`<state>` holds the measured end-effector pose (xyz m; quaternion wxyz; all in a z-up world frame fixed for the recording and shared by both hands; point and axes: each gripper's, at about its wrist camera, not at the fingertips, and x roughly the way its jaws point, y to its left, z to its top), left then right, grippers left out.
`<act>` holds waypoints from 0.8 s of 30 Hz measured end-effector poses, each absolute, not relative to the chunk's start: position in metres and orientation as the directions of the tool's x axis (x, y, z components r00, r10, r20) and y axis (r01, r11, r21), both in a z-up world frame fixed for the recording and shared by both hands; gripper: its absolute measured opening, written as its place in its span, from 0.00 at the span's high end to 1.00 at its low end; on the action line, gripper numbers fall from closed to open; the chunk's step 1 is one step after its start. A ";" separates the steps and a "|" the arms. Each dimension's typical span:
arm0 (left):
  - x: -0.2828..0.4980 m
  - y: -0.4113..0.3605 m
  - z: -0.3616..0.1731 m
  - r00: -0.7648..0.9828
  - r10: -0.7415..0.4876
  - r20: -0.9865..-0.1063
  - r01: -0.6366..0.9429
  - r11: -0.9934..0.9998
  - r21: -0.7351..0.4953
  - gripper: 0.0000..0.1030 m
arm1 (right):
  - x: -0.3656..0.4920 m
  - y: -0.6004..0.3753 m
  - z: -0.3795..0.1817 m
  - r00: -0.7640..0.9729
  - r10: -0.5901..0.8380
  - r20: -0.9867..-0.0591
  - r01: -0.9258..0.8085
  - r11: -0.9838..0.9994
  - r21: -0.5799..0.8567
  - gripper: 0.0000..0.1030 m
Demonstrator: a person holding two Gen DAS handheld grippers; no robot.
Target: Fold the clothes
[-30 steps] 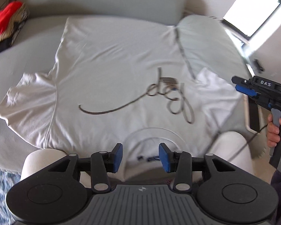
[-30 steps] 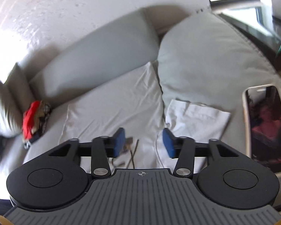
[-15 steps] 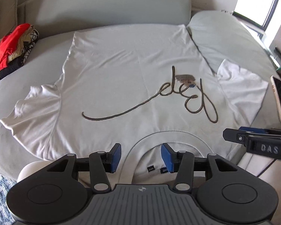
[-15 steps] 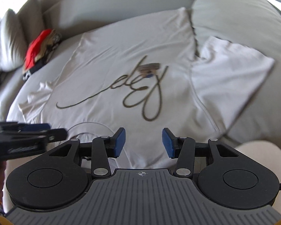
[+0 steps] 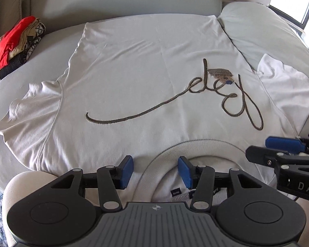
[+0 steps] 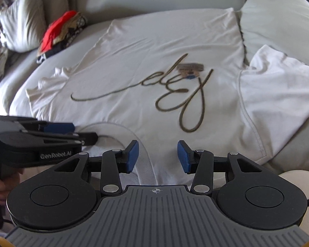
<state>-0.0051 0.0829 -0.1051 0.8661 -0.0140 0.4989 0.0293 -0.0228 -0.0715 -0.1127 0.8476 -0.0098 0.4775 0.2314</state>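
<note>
A white T-shirt [image 5: 134, 78] with a dark script print lies spread face up on a grey couch, collar towards me, both sleeves out to the sides; it also shows in the right wrist view [image 6: 154, 47]. My left gripper [image 5: 155, 170] is open and empty, just above the left side of the ribbed collar [image 5: 206, 144]. My right gripper [image 6: 157, 156] is open and empty over the collar's right side and shoulder. Each gripper shows in the other's view, the right one [image 5: 286, 144] at the right edge, the left one [image 6: 59, 127] at the left.
A pile of red and patterned clothes [image 5: 12, 45] lies at the couch's back left. A grey cushion [image 6: 22, 18] stands behind it. A rounded grey armrest [image 5: 267, 28] rises at the right, with the right sleeve [image 5: 286, 86] lying against it.
Both grippers have come down and forward towards the shirt's collar. The right gripper swung from facing the armrest to facing the shirt. Both stayed open.
</note>
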 end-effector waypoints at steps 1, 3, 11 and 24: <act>-0.005 0.083 -0.105 0.497 0.037 -0.867 -0.065 0.998 0.005 0.53 | -0.023 -0.070 -0.115 0.432 0.374 -0.821 -0.409 0.892 0.191 0.54; -0.005 0.082 -0.105 0.491 0.037 -0.870 -0.064 0.998 0.006 0.53 | -0.026 -0.068 -0.116 0.420 0.350 -0.838 -0.434 0.888 0.153 0.54; -0.014 0.076 -0.097 0.428 0.007 -0.904 -0.028 1.000 -0.005 0.56 | -0.027 -0.114 -0.099 0.372 0.387 -0.844 -0.256 0.916 0.307 0.57; -0.011 0.064 -0.054 0.539 -0.081 -0.838 0.008 0.996 -0.091 0.54 | 0.026 -0.263 -0.077 0.754 0.054 -0.655 0.266 0.886 0.379 0.57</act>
